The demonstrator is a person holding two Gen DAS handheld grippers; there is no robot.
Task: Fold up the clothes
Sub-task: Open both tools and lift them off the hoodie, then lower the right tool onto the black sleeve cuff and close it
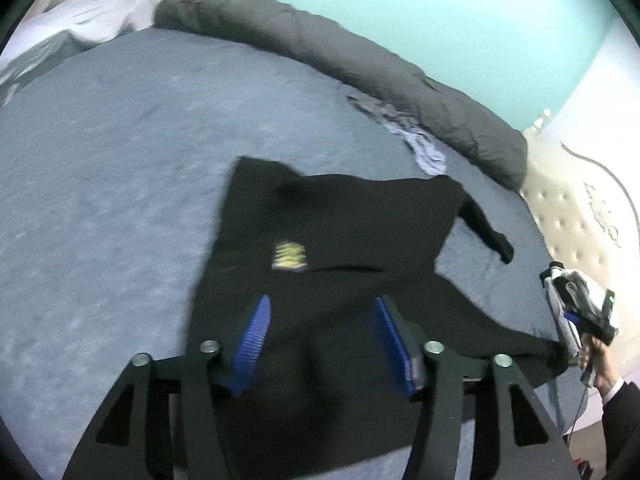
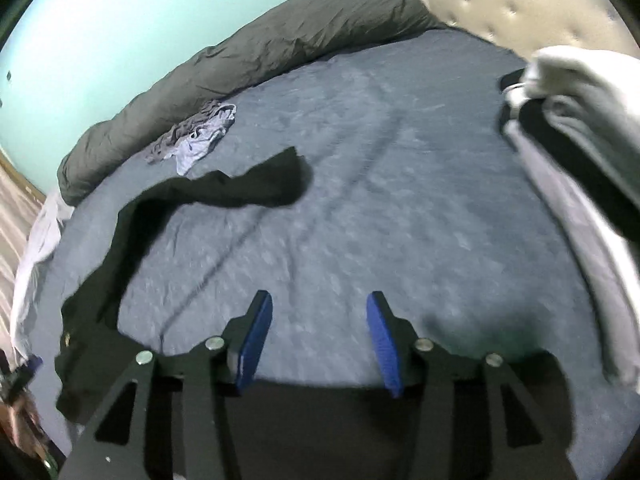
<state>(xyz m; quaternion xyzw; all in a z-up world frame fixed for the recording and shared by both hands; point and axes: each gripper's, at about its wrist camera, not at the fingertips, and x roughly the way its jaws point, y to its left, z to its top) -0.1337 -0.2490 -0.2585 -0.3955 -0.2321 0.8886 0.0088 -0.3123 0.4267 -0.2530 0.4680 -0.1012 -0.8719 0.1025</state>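
A black long-sleeved garment (image 1: 340, 232) with a small yellow logo (image 1: 289, 256) lies spread on the grey-blue bed (image 1: 100, 180). My left gripper (image 1: 322, 300) hangs open just above its lower part, blue pads wide apart and black cloth beneath them. One sleeve (image 2: 256, 188) trails out across the sheet. My right gripper (image 2: 319, 294) is open over bare sheet, with the garment's edge (image 2: 320, 420) under its finger bases. In the left wrist view the right gripper (image 1: 568, 320), held by a hand, sits at the garment's right corner.
A rolled dark grey duvet (image 1: 340, 52) runs along the bed's far side, with a crumpled pale blue cloth (image 1: 424, 144) beside it. A padded cream headboard (image 1: 580, 220) stands at the right. A stack of folded white and dark clothes (image 2: 580, 128) lies near the headboard.
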